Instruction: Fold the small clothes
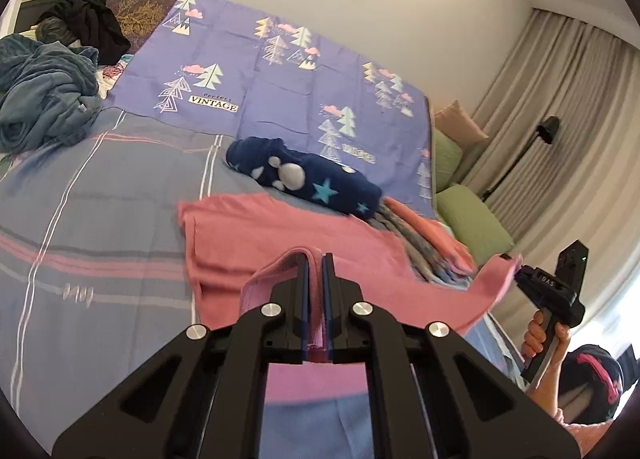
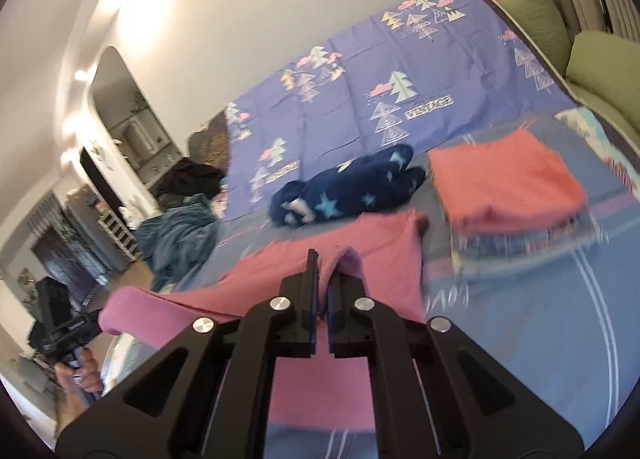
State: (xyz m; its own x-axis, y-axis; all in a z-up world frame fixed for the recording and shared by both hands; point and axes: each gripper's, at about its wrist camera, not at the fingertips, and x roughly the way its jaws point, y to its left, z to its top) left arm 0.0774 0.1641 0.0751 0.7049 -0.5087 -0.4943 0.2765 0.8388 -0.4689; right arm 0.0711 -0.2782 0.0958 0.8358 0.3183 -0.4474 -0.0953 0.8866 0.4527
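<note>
Each hand-held gripper is closed down to a thin slit on an edge of the pink garment (image 1: 280, 235): the left hand-held gripper (image 1: 316, 259) pinches a raised fold directly between its fingertips, and the right hand-held gripper (image 2: 323, 259) does the same at the opposite edge. The cloth hangs slack between them, its far half lying on the bed (image 1: 100, 187) just ahead. To fold well, I would hold both pinches level, carry the near edge forward together, and lay it squarely onto the far edge. Beyond lies a navy star-print garment (image 1: 304, 175); ahead and to the right sits a folded stack (image 2: 508, 183).
</note>
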